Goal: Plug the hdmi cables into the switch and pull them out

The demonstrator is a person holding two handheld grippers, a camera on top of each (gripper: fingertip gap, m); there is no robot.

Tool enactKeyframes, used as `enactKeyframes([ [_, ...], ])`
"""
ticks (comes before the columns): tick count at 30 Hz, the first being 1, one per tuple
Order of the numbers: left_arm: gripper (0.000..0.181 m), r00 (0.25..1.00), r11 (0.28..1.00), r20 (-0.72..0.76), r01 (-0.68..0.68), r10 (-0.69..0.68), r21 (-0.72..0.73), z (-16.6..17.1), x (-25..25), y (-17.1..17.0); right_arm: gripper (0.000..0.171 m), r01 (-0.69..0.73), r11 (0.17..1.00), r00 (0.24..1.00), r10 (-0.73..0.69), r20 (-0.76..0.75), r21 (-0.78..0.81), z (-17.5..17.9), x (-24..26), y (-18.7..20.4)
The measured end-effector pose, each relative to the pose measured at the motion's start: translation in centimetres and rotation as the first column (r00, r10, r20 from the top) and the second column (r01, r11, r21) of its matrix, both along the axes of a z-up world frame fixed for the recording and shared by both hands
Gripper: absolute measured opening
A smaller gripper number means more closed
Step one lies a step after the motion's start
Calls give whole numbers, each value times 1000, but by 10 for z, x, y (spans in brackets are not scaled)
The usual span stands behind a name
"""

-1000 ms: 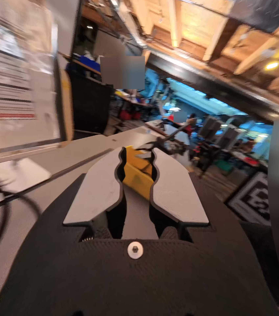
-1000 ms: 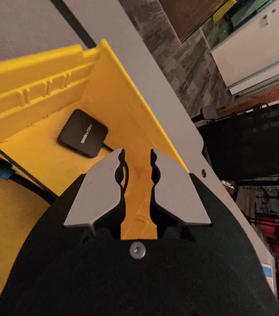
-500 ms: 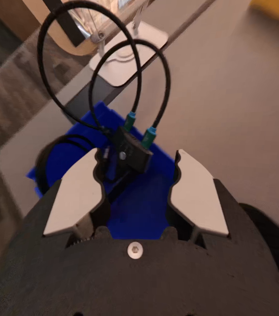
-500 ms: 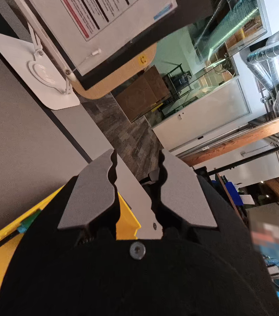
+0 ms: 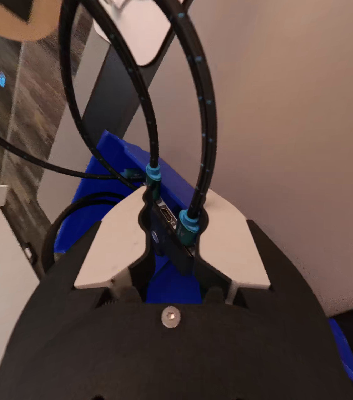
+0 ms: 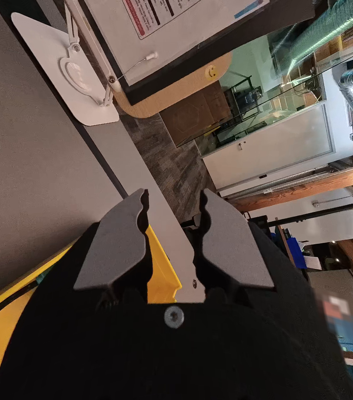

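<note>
The left gripper [image 5: 172, 213] sits low over a blue bin [image 5: 123, 164], its jaws on either side of the black switch [image 5: 166, 240], which stands tilted between them. The near finger hides the switch's left edge, so whether the jaws are actually clamped on it or only close beside it cannot be told. Two braided black cables [image 5: 205, 104] loop down from above the frame (their tops are cut off) and end in teal plugs. The right plug [image 5: 187, 229] is seated in the switch just beside the right finger; the left plug [image 5: 153, 177] meets the switch at the tip of the left finger, its lower end hidden. One empty port [image 5: 166, 214] shows between them. A third cable [image 5: 41, 162] runs in from the left edge into the bin, its end unclear. The bin rests on the grey worktop [image 5: 290, 151], and most of its inside is covered by the gripper body.

The right gripper [image 6: 173, 199] is held elsewhere, jaws apart and holding nothing, above a yellow bin [image 6: 162, 272] whose corner alone is plain. A white stand base [image 6: 63, 71] lies on the worktop beyond, and a board with printed sheets is cut off at the top.
</note>
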State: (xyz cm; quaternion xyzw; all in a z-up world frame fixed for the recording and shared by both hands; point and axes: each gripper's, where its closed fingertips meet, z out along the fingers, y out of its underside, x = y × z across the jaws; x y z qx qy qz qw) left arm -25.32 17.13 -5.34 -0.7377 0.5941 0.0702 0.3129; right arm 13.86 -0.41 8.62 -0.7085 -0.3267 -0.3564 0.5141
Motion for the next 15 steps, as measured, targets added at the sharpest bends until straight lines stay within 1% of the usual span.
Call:
enactKeyframes([
  [1,38,1000,1000,-12,5,-4,24,1,2,3,45,-1,1000,1000,1,7,-8,-2,-1,0],
  [2,25,1000,999,-10,15,-15,32,3,2,2,45,-6,1000,1000,6,14,-14,-3,-2,1],
  [3,7,999,999,5,35,-35,35,8,3,0,45,-11,1000,1000,11,19,-18,-3,-5,1],
  [4,7,999,997,27,33,-35,70,17,2,1,44,-18,1000,1000,19,20,-22,-4,-9,2],
  [6,6,997,988,75,-31,20,150,42,-8,8,44,-43,999,999,44,25,-20,-4,-21,6],
  [8,5,991,976,119,-89,66,199,65,-20,9,43,-99,995,994,100,38,-27,-5,-42,11],
  [11,5,972,955,231,-114,50,273,102,-24,2,42,-230,972,972,232,38,-52,-14,-90,22],
  [15,4,940,908,342,-152,10,391,151,-25,-16,41,-438,892,898,441,-4,-112,-38,-168,29],
])
